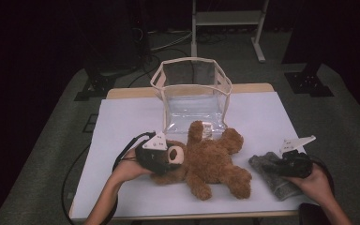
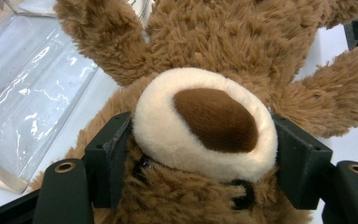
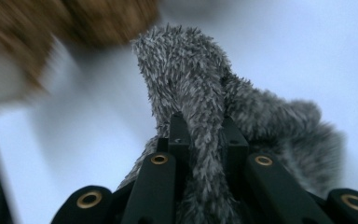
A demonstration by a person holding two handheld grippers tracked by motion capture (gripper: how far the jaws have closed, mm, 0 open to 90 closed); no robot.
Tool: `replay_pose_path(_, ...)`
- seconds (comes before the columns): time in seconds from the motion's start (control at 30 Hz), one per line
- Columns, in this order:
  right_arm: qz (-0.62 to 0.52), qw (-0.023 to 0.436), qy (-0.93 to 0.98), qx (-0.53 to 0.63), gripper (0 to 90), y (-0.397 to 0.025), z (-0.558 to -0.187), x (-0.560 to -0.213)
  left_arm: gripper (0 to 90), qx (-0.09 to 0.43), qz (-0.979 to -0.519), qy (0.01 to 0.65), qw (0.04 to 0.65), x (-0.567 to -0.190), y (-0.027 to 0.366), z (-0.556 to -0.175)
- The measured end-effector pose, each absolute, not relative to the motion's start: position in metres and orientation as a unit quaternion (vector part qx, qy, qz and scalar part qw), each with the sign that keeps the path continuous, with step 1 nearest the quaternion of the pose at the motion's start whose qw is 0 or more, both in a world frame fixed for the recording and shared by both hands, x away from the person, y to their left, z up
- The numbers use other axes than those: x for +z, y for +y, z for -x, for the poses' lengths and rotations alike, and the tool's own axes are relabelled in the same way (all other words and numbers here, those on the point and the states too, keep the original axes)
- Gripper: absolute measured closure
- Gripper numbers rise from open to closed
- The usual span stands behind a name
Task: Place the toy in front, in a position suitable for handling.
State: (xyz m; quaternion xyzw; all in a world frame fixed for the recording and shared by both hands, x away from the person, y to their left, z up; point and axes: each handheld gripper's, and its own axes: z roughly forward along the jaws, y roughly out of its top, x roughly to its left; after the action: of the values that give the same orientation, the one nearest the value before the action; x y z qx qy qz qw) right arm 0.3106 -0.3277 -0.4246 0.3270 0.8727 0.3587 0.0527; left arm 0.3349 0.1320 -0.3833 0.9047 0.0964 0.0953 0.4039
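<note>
Left claw (image 2: 200,154) clamps teddy bear (image 2: 205,116) head | right claw (image 3: 203,135) pinches grey cloth (image 3: 205,93)

Dim room with the table lit from overhead; right gripper view blurs the teddy bear (image 3: 51,37) at ten o'clock.

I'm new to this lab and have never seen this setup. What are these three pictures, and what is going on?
A person sits at a white table and holds a hand-held two-jaw gripper in each hand. One picture is from a fixed camera overhead; the other two come from cameras riding on each gripper, looking along its black jaws. The left gripper is closed around the head of a brown teddy bear that lies on its back. The right gripper pinches a fuzzy grey cloth. Behind the bear stands an open clear plastic bag with beige trim.
</note>
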Motion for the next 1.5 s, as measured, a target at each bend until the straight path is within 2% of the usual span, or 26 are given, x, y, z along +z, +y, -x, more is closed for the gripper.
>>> replay_pose_path(0.2,-0.261,0.047,0.866,0.424,78.5,-0.299,-0.312,-0.368,29.0,0.093,-0.908,0.106,0.396,-0.381,0.127,-0.338)
replay_pose_path(0.3,-0.213,0.044,0.869,0.444,78.5,-0.271,-0.313,-0.343,29.0,0.093,-0.91,0.108,0.39,-0.38,0.125,-0.339)
replay_pose_path(0.4,-0.169,0.031,0.877,0.448,78.4,-0.236,-0.313,-0.331,28.8,0.092,-0.909,0.113,0.39,-0.38,0.125,-0.34)
replay_pose_path(0.53,-0.133,0.02,0.895,0.426,78.3,-0.198,-0.313,-0.342,28.8,0.088,-0.908,0.12,0.393,-0.38,0.125,-0.341)
replay_pose_path(0.63,-0.129,0.017,0.902,0.412,78.2,-0.192,-0.313,-0.358,28.7,0.086,-0.907,0.123,0.394,-0.381,0.126,-0.34)
replay_pose_path(1.07,-0.206,0.017,0.885,0.416,77.8,-0.257,-0.291,-0.392,28.2,0.09,-0.91,0.118,0.387,-0.38,0.124,-0.339)
replay_pose_path(1.27,-0.206,0.024,0.882,0.424,77.9,-0.26,-0.29,-0.384,27.8,0.096,-0.914,0.115,0.377,-0.378,0.121,-0.339)
replay_pose_path(1.5,-0.164,0.032,0.885,0.435,77.9,-0.22,-0.303,-0.367,27.4,0.096,-0.915,0.116,0.373,-0.378,0.12,-0.339)
